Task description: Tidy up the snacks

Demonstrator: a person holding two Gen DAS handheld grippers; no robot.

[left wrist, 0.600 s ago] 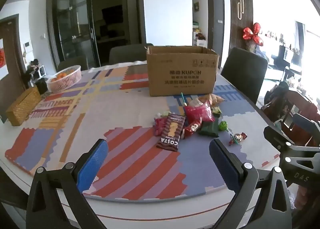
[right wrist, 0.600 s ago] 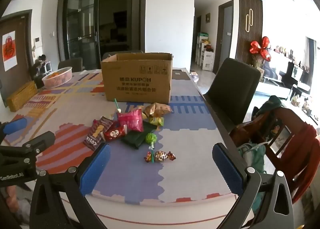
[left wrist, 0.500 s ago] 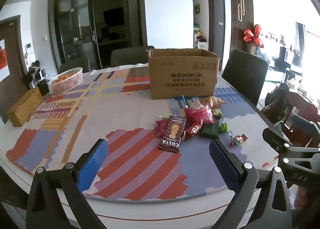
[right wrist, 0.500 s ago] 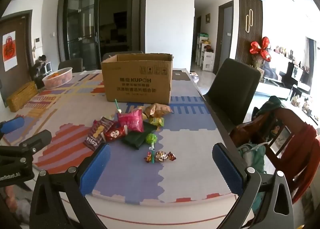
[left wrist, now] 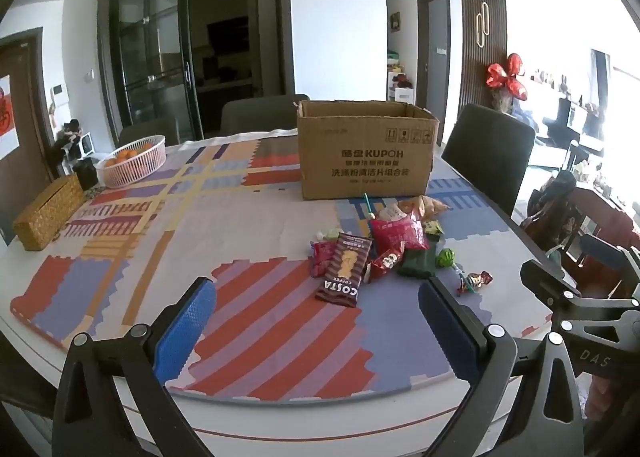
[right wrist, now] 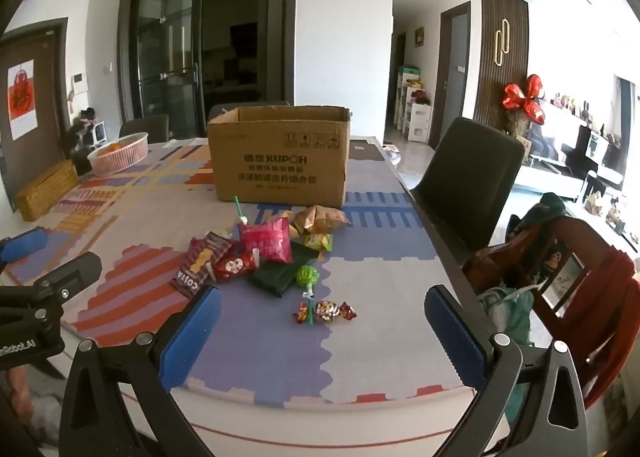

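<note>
A pile of snacks lies on the patterned table mat in front of an open cardboard box [left wrist: 366,153], which also shows in the right wrist view [right wrist: 280,155]. The pile holds a brown COSTA packet [left wrist: 344,275], a pink bag [right wrist: 267,239], a small red packet [right wrist: 234,265], a dark green packet [right wrist: 278,277], a green lollipop [right wrist: 307,277] and a wrapped candy [right wrist: 326,311]. My left gripper [left wrist: 316,325] is open and empty, just short of the COSTA packet. My right gripper [right wrist: 320,337] is open and empty, just short of the candy.
A pink basket of oranges [left wrist: 134,161] and a woven box [left wrist: 48,211] stand at the far left of the table. Dark chairs [right wrist: 468,177] stand around it. A red chair with clothes [right wrist: 568,269] is at the right, beside the table's edge.
Both grippers have moved slightly forward toward the snack pile. Both stay open.
</note>
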